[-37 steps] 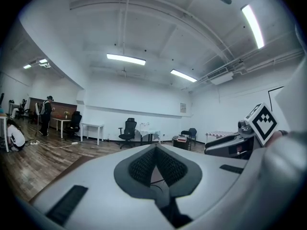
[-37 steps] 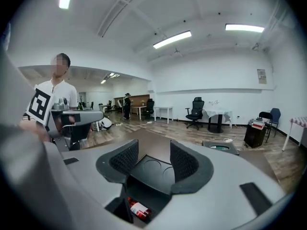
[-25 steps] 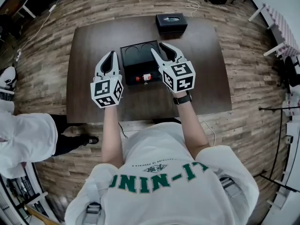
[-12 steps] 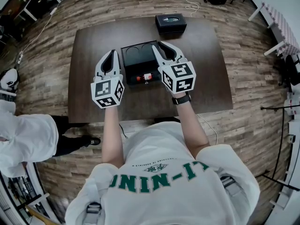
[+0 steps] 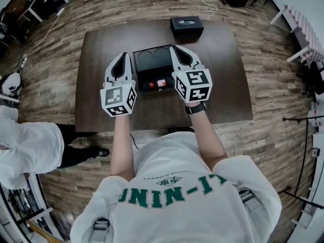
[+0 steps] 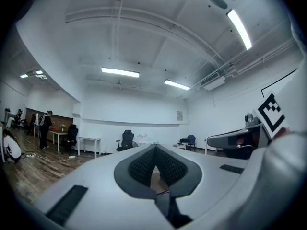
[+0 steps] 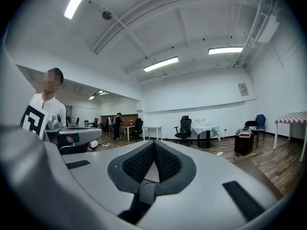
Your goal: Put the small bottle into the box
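Note:
The small bottle [image 5: 158,84], dark with a red cap, lies on its side at the near end of the open black box [image 5: 152,61] on the brown table [image 5: 223,80]; I cannot tell whether it rests inside the box. My left gripper [image 5: 122,56] hovers over the box's left edge, shut and empty [image 6: 154,148]. My right gripper [image 5: 175,48] hovers over the box's right edge. Its jaws have just been closing with nothing between them, and they now stand shut [image 7: 154,143]. Both grippers point level out into the room, above the bottle.
A second, closed black box [image 5: 187,26] sits at the table's far edge. A person in white [image 5: 25,151] stands at the table's left near corner. A cable [image 5: 202,1] lies on the wooden floor beyond the table. Chairs and desks stand far off.
The right gripper's jaws, apart a second ago, have come together empty. Both grippers have lifted slightly. The bottle and box have not moved.

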The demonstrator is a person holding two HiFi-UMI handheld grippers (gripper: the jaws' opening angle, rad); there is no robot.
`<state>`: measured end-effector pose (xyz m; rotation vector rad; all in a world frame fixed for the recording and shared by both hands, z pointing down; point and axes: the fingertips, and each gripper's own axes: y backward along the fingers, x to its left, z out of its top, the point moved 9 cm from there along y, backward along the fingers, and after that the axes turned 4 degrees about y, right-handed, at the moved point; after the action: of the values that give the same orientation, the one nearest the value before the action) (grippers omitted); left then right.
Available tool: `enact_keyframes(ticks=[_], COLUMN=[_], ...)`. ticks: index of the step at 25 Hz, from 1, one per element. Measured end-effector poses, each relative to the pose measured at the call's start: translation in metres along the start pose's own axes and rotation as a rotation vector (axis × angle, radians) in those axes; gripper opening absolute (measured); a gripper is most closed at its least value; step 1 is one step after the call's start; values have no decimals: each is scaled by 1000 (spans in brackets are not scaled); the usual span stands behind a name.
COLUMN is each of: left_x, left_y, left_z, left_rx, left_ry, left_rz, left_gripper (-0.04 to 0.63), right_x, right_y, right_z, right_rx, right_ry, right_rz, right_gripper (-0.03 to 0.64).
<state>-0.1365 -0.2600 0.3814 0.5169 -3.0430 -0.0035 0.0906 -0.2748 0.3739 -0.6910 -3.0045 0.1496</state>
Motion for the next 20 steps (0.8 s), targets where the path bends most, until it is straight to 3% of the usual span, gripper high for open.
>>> enact_keyframes(ticks=[20], left_x=[-7], left_y=[-3], left_z=[-4], left_rx=[4], left_ry=[-10], left_rz=[16], left_gripper=[12], right_x=[0], right_y=[5], right_z=[-6], right_rx=[-2], right_ry=[-25], right_rz=[-5], right_gripper=[15])
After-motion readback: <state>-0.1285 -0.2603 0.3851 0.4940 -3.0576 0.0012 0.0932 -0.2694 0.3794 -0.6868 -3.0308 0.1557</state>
